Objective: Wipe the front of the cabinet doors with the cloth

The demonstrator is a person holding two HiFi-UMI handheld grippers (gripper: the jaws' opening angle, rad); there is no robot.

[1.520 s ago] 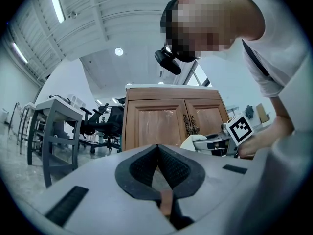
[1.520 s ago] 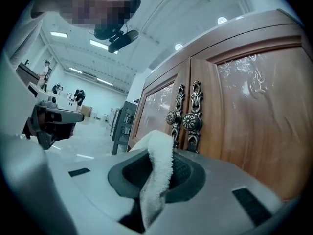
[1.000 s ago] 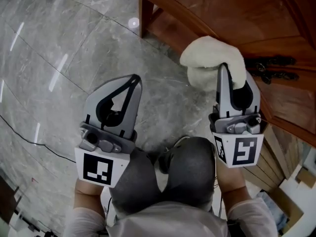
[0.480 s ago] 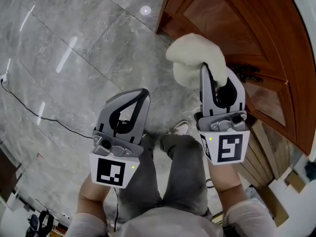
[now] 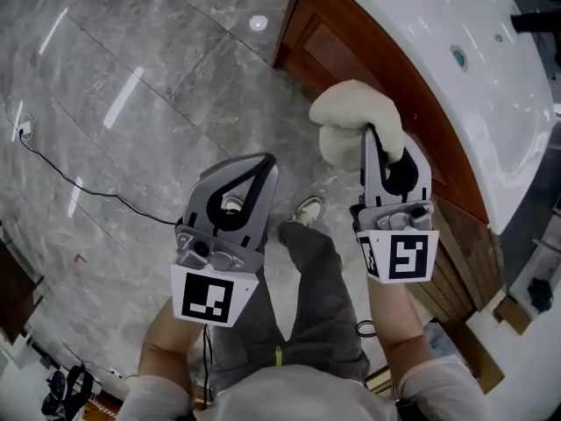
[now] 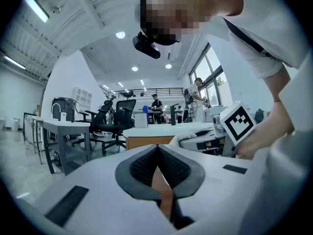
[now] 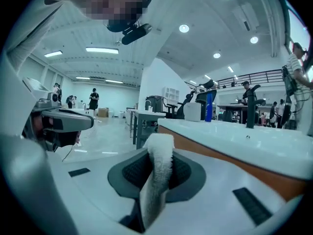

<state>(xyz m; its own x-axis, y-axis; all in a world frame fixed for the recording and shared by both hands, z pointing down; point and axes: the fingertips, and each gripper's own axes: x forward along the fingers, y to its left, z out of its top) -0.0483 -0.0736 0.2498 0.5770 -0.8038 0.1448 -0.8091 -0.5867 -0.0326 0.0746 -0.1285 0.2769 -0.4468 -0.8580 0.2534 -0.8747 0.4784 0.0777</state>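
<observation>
A fluffy white cloth (image 5: 355, 123) is bunched at the tip of my right gripper (image 5: 372, 132), whose jaws are shut on it. In the right gripper view the cloth (image 7: 157, 173) stands as a folded strip pinched between the dark pads. The wooden cabinet (image 5: 372, 68) runs along the right under a white countertop (image 5: 456, 77); the cloth hangs in the air just left of its top edge, apart from the door fronts. My left gripper (image 5: 266, 161) is shut and holds nothing, over the floor left of the cabinet. Its tips (image 6: 157, 147) meet.
Grey marble floor (image 5: 131, 103) fills the left, with a black cable (image 5: 79, 187) across it. The person's legs and a shoe (image 5: 307, 209) are below the grippers. A faucet (image 7: 251, 106) and blue bottle (image 7: 209, 106) stand on the countertop. Desks and office chairs (image 6: 110, 124) stand beyond.
The view has risen from the cabinet doors to above the countertop. Both grippers have lifted with it; the right one still grips the cloth, now off the door front.
</observation>
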